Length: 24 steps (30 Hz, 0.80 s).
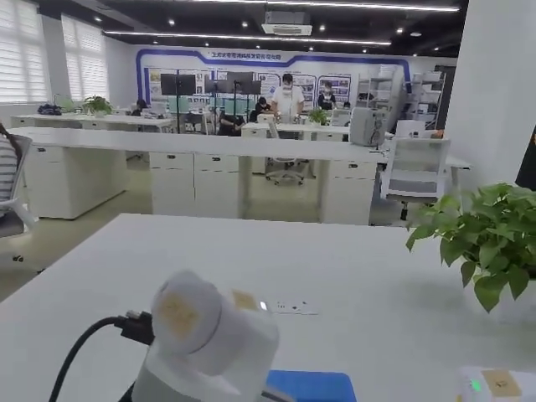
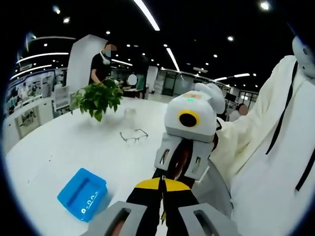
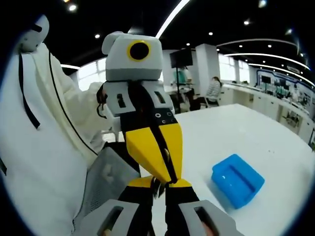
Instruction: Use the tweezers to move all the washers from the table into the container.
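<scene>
Meeting tip-to-tip, L claw & R claw both closed, nothing held; blue container on table.

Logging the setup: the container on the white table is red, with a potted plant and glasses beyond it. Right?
No: the container is blue, not red, as the left gripper view shows. It does sit on the white table, with the potted plant and glasses beyond it.

Open tabletop around blue container — potted plant crowds the right.
</scene>
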Motion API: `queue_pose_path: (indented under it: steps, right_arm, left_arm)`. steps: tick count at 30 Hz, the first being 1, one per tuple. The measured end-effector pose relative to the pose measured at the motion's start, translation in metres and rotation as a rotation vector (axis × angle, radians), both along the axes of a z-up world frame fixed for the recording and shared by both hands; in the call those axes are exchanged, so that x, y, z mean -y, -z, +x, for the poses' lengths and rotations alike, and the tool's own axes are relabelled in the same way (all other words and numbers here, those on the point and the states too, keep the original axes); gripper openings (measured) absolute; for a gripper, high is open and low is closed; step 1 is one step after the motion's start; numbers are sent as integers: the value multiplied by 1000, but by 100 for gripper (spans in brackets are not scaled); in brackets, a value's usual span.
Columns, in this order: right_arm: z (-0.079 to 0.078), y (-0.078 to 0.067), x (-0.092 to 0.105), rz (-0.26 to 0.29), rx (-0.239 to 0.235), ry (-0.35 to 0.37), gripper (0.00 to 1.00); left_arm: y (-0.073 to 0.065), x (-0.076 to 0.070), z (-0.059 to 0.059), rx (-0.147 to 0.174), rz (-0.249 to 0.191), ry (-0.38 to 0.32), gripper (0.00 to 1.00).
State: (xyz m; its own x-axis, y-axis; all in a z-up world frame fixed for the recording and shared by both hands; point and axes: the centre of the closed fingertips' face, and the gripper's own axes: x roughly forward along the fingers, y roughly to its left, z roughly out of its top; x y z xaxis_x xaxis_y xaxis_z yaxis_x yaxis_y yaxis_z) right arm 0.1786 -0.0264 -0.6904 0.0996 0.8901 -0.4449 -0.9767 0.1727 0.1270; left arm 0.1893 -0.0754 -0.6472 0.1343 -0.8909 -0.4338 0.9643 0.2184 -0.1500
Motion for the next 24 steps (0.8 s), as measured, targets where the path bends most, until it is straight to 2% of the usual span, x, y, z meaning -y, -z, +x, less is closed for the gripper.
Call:
queue_pose_path:
  steps: [2, 5, 10, 13, 14, 17, 24]
  right_arm:
    - [2, -2, 1, 28, -17, 12, 4]
    - [2, -5, 2, 52, -27, 15, 5]
    - [-3, -6, 2, 65, -41, -10, 6]
    - [-6, -3, 3, 58, -49, -23, 6]
    - [-6, -6, 2, 80, -53, -21, 6]
    - [-6, -6, 2, 86, -57, -24, 6]
    - [-8, -11, 0, 113, -75, -29, 10]
  left_arm:
    - [-2, 1, 0, 29, 3, 12, 0]
    - [-4, 1, 0, 48, 1, 21, 0]
    - [-9, 2, -3, 41, -26, 41, 0]
    - [-17, 4, -4, 35, -62, 52, 0]
    - [-15, 4, -5, 33, -50, 55, 0]
    - [-16, 4, -5, 44, -53, 62, 0]
    - [-20, 2, -4, 43, -65, 63, 0]
